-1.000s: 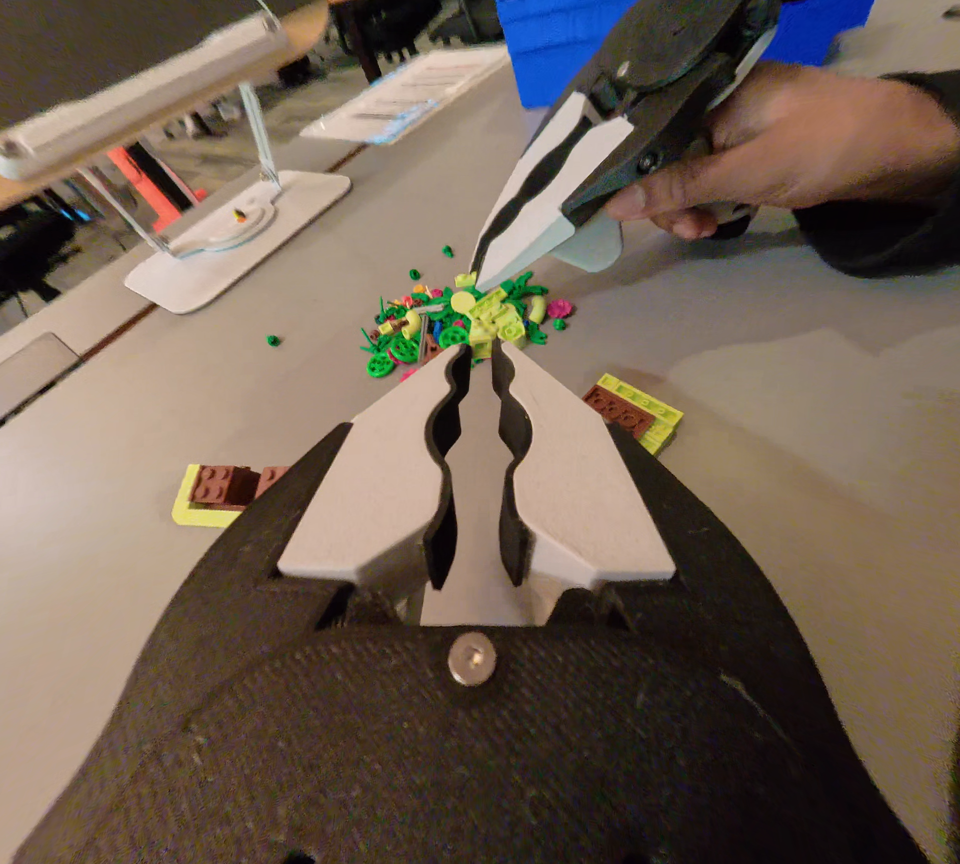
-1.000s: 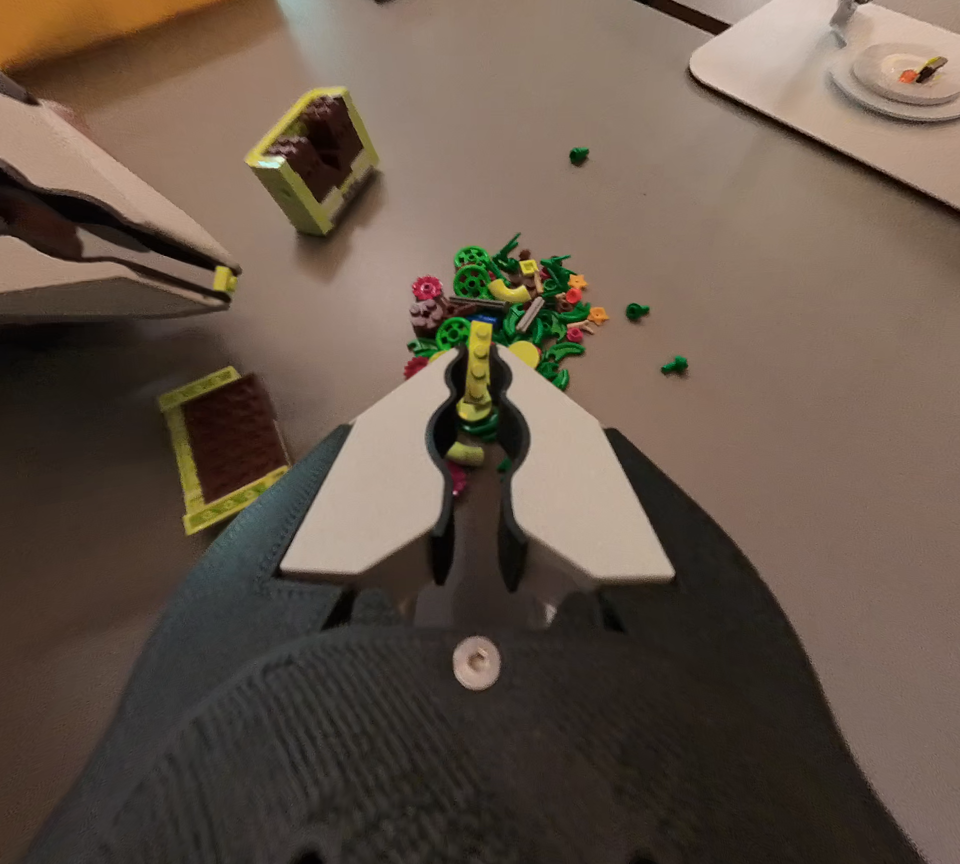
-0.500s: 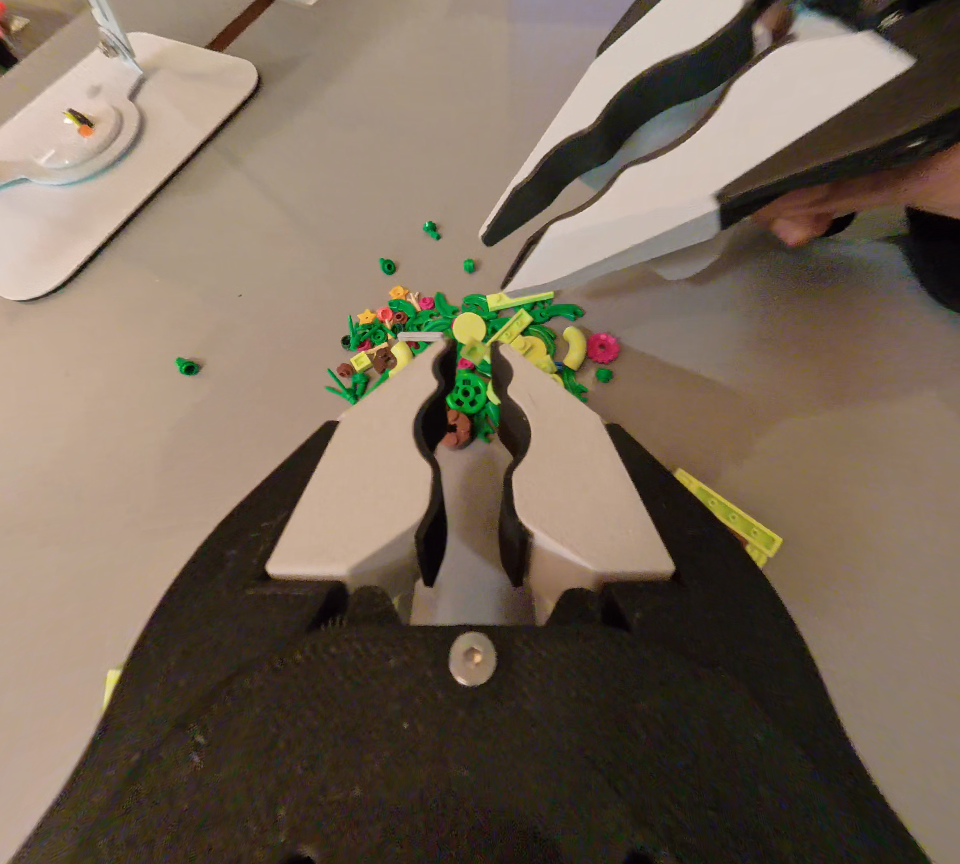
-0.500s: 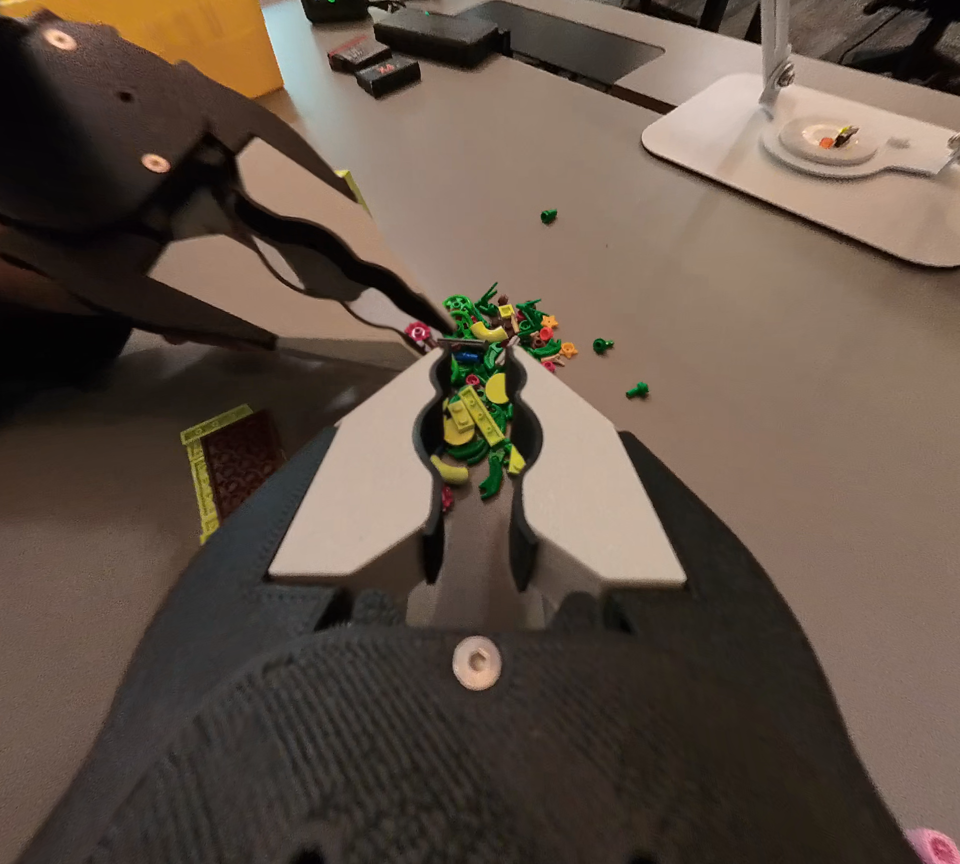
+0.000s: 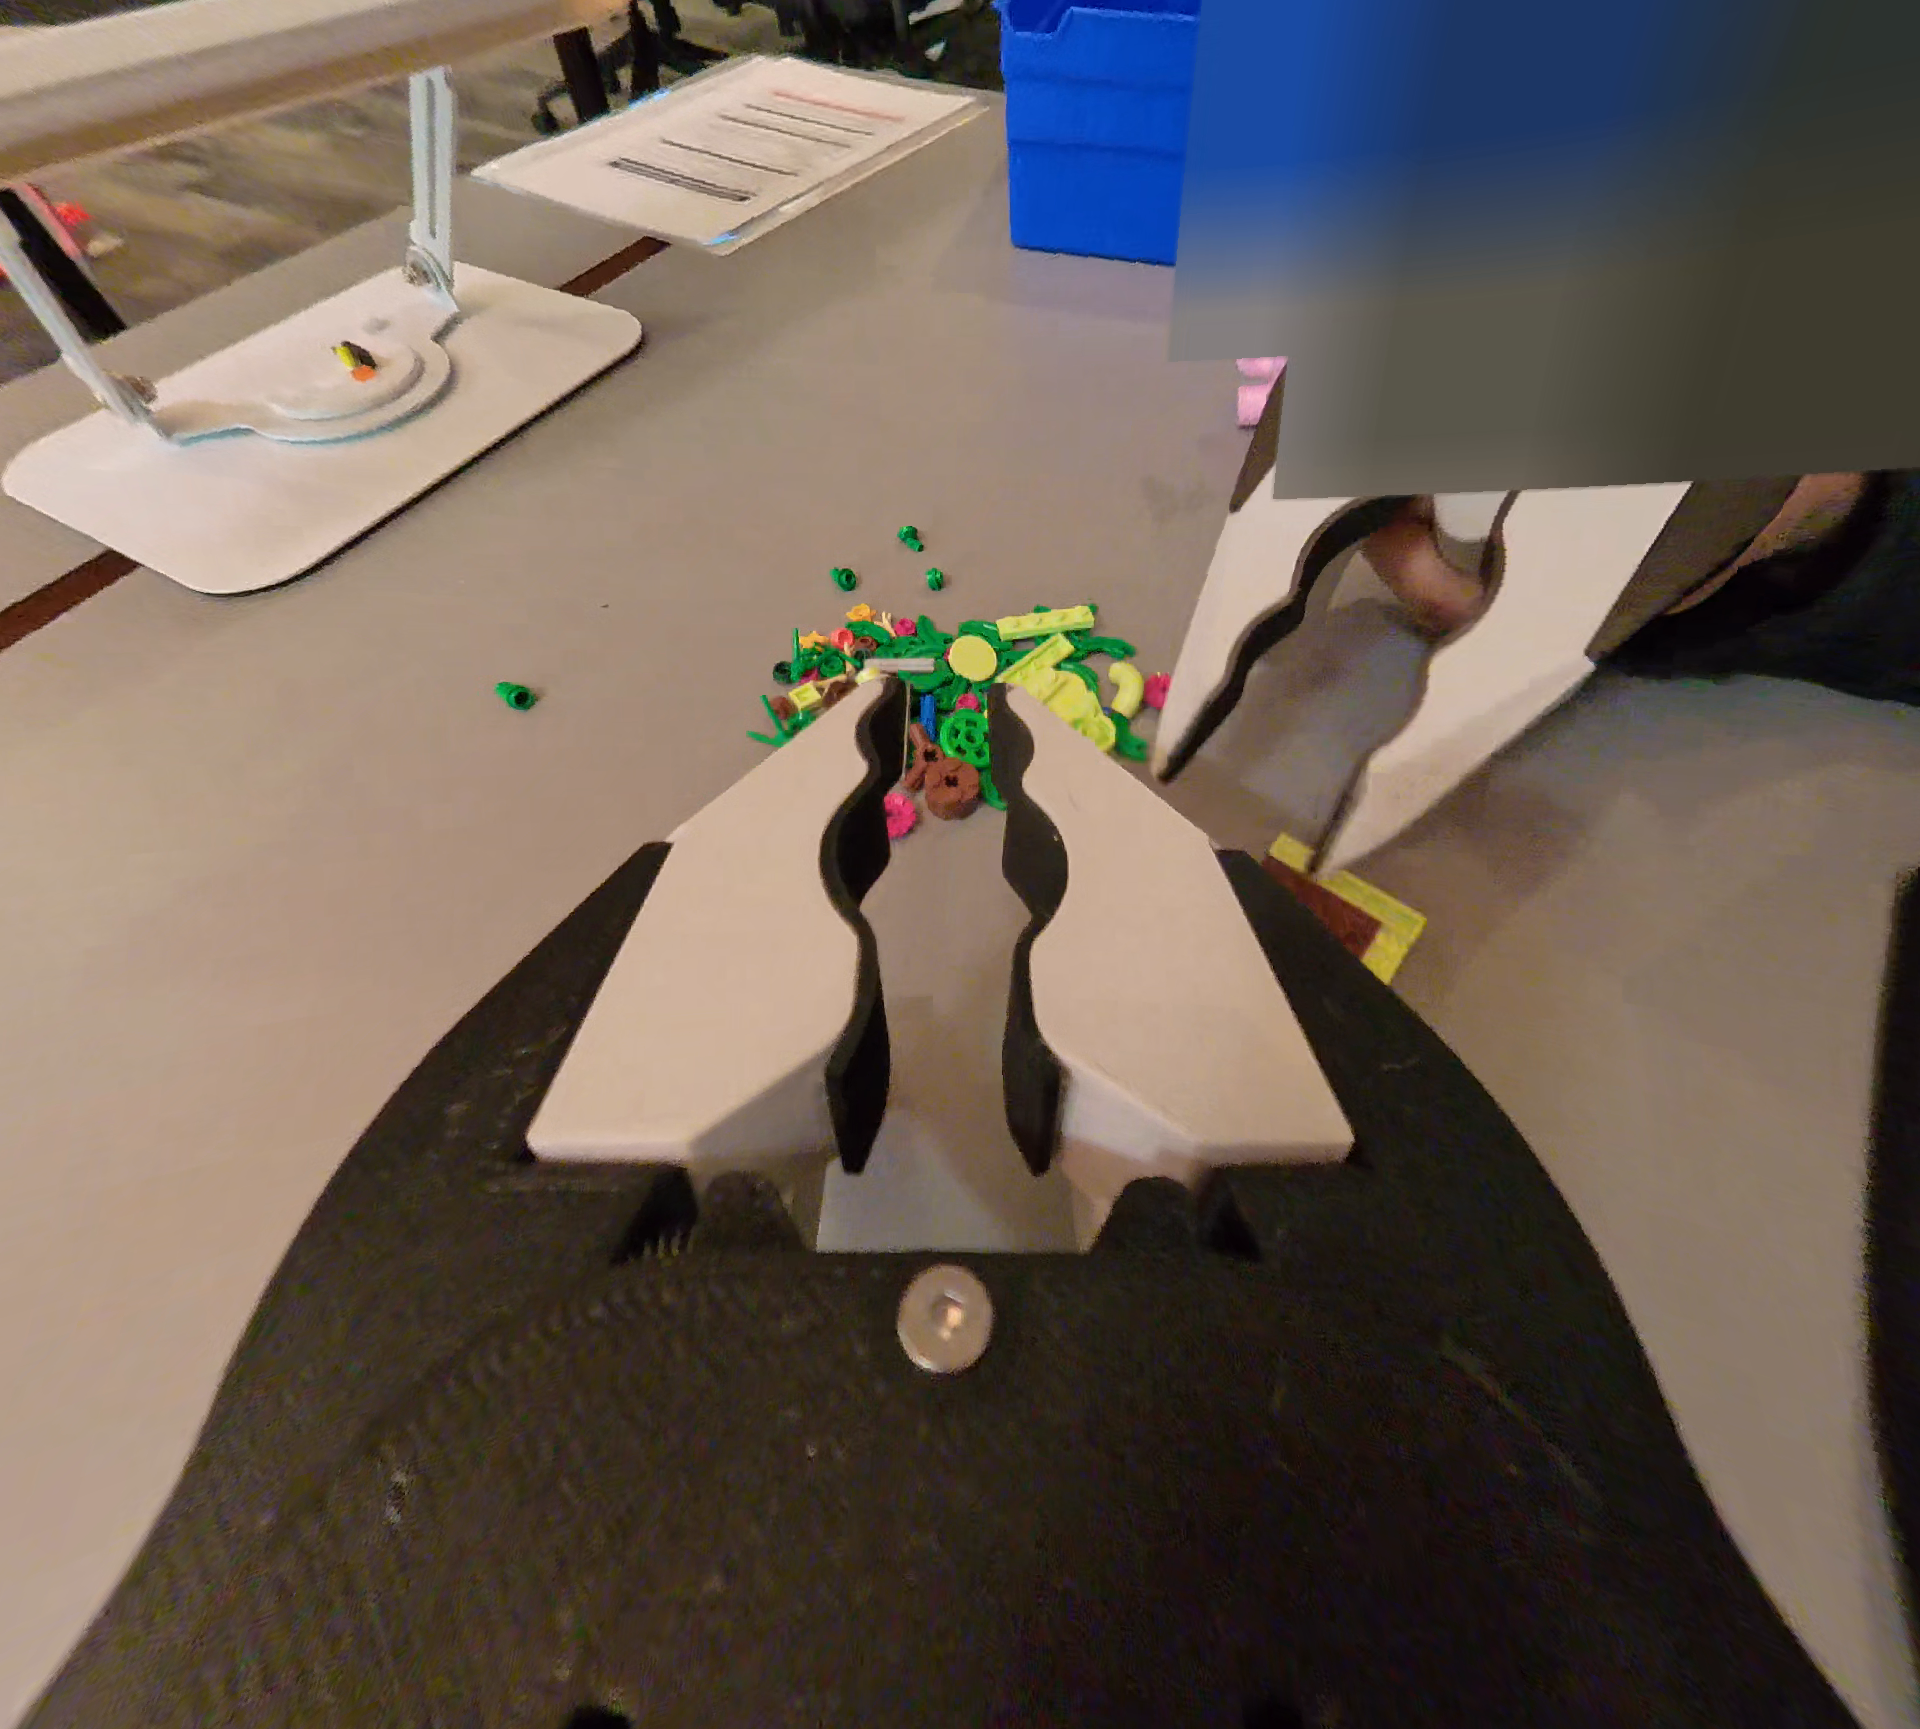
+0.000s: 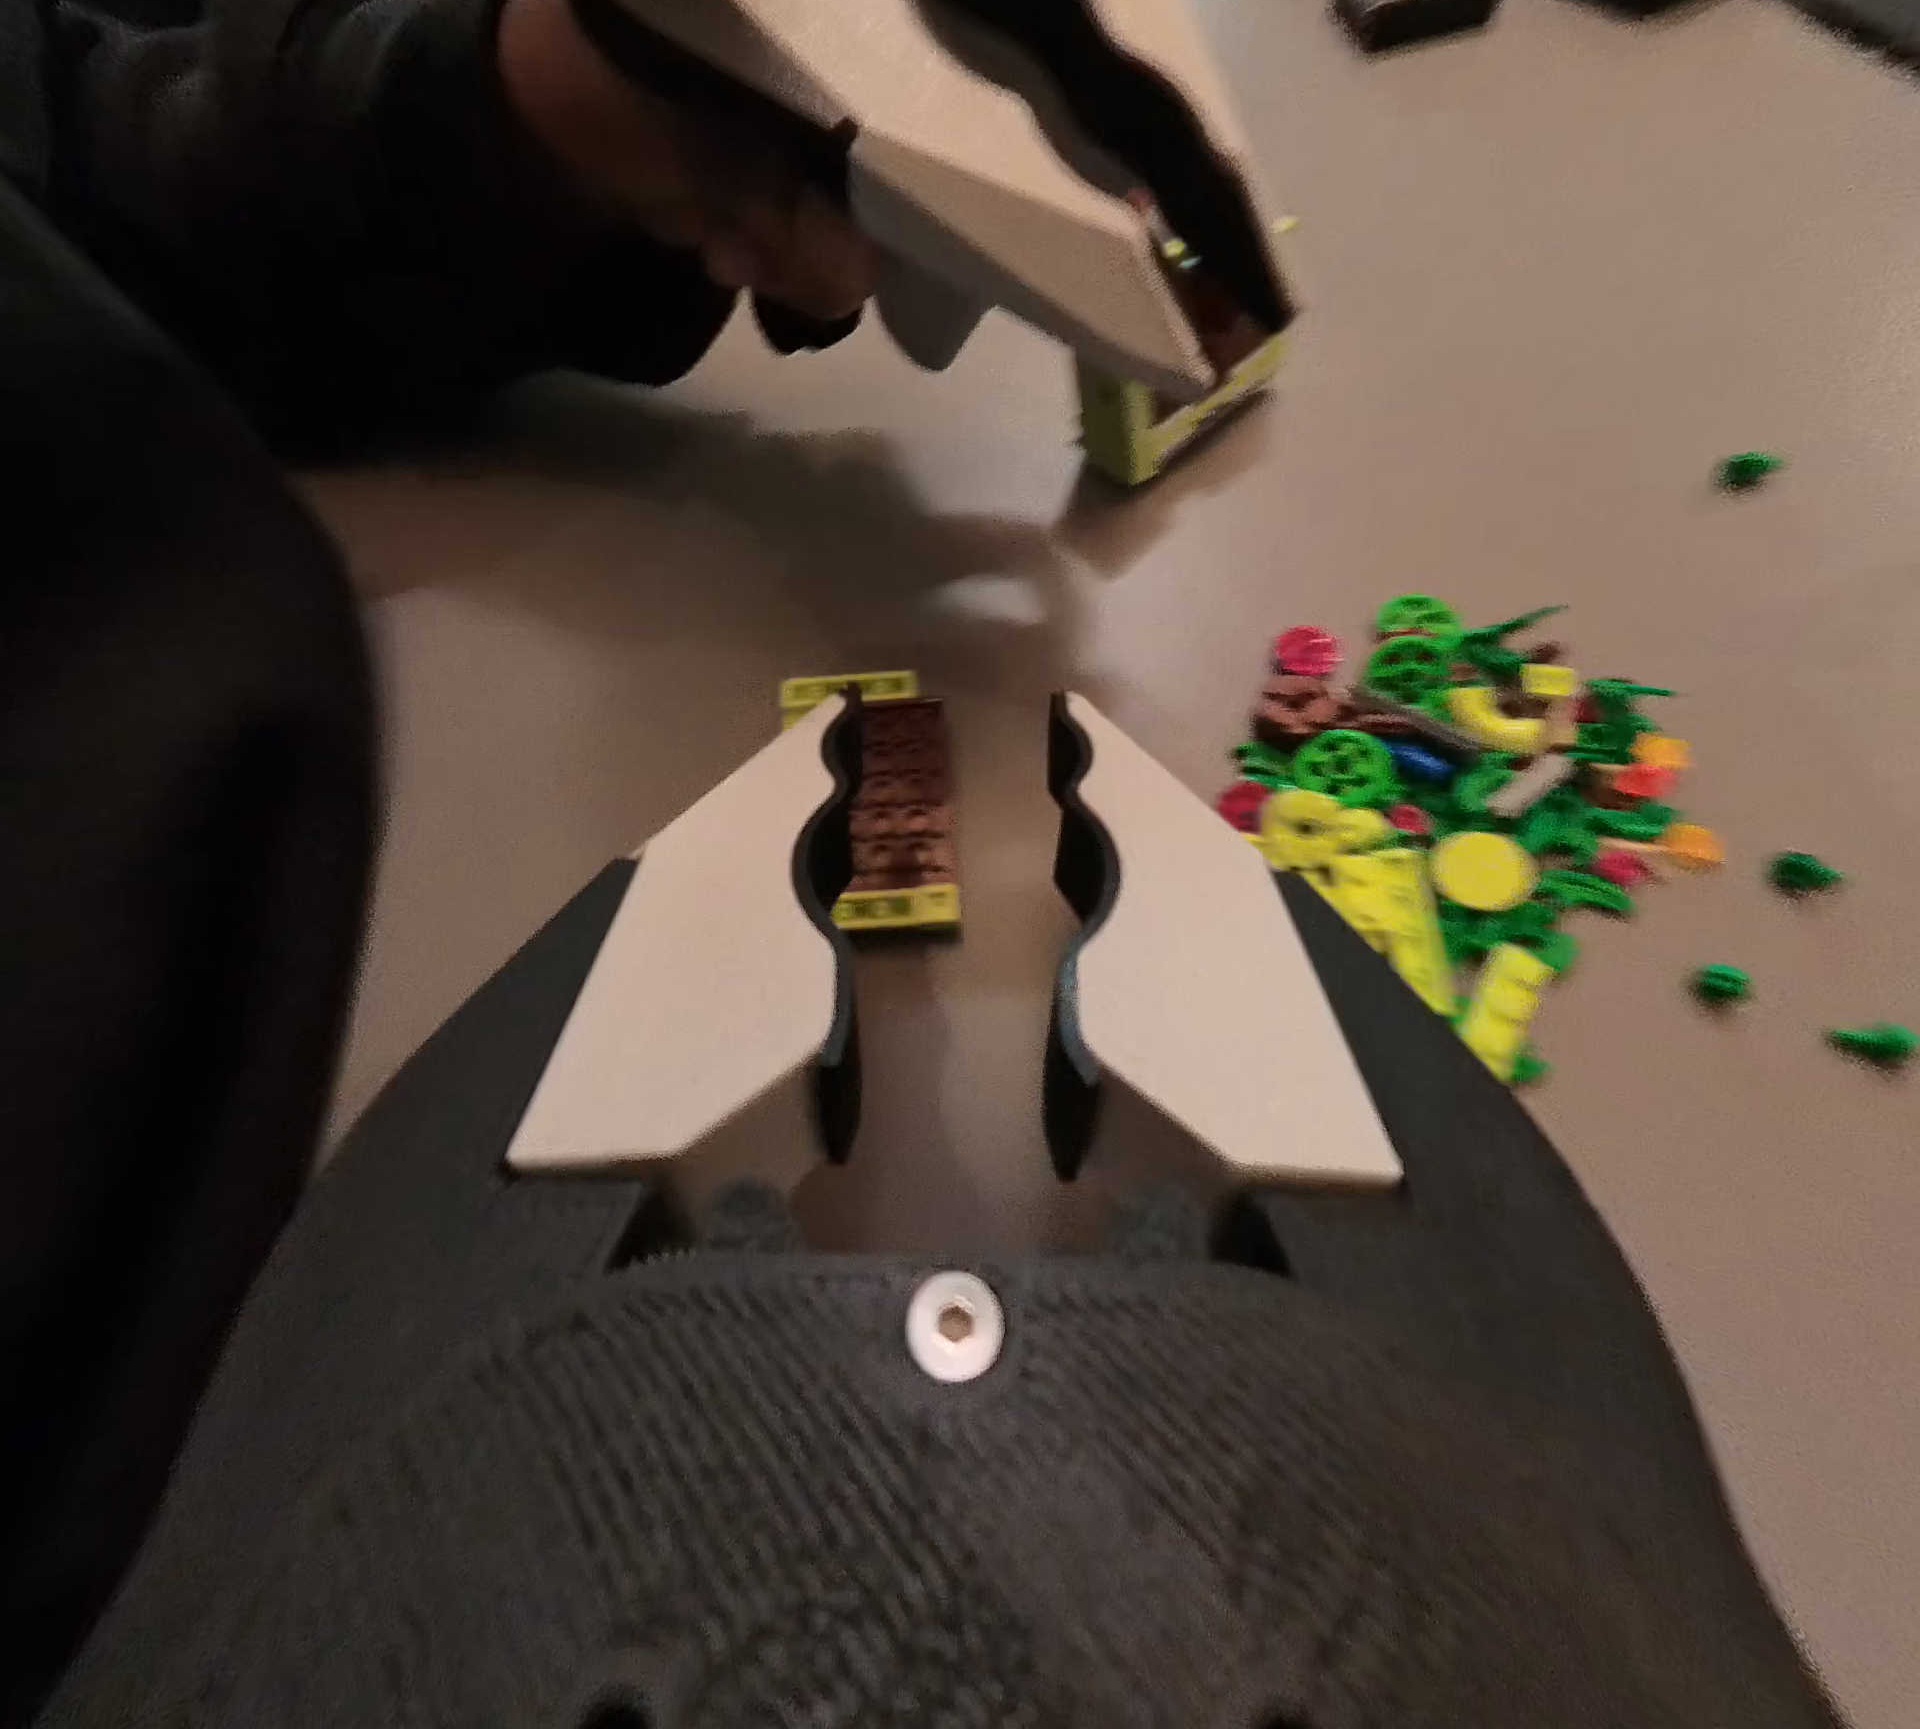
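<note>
On a grey table carrying a blue bin and a white stand base, the left gripper is hovering with its fingers spread and empty, tips at the near edge of a pile of small toy pieces. The right gripper, fingers likewise spread and holding nothing, is hanging low over a flat brown-and-yellow plate that is lying just under its left finger. A boxy yellow-and-brown build is sitting beneath the left gripper's tips in the blurred right wrist view, contact unclear, and a loose green stud is lying apart from the pile.
</note>
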Demonstrator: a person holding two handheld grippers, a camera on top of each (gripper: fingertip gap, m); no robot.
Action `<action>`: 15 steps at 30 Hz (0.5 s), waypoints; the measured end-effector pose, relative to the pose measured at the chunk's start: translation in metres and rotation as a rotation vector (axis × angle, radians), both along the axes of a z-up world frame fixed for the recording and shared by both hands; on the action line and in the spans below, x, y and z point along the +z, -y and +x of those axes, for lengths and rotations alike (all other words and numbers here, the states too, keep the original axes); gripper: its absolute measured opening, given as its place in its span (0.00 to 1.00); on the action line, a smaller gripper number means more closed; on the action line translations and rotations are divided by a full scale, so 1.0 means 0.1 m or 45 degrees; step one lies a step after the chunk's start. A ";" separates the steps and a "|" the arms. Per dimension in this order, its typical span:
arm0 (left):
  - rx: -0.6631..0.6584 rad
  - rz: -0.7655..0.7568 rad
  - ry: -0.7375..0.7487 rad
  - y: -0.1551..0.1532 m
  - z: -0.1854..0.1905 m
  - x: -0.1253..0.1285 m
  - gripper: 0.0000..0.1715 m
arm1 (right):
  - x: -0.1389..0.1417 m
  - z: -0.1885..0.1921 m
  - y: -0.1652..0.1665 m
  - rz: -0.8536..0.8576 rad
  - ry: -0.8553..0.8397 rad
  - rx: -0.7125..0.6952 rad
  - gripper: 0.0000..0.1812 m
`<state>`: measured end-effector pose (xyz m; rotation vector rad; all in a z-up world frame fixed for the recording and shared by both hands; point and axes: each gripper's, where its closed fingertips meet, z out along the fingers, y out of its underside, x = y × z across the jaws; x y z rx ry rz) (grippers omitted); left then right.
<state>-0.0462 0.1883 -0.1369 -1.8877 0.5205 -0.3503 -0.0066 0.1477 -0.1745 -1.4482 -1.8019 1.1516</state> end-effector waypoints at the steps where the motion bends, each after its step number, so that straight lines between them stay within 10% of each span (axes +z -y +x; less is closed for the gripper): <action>1: -0.003 0.009 -0.012 0.04 -0.02 -0.02 0.06 | -0.05 0.00 0.10 -0.027 0.036 0.048 0.20; 15: -0.105 -0.081 0.083 0.23 0.06 -0.20 0.07 | -0.39 0.02 0.27 0.031 0.252 0.118 0.17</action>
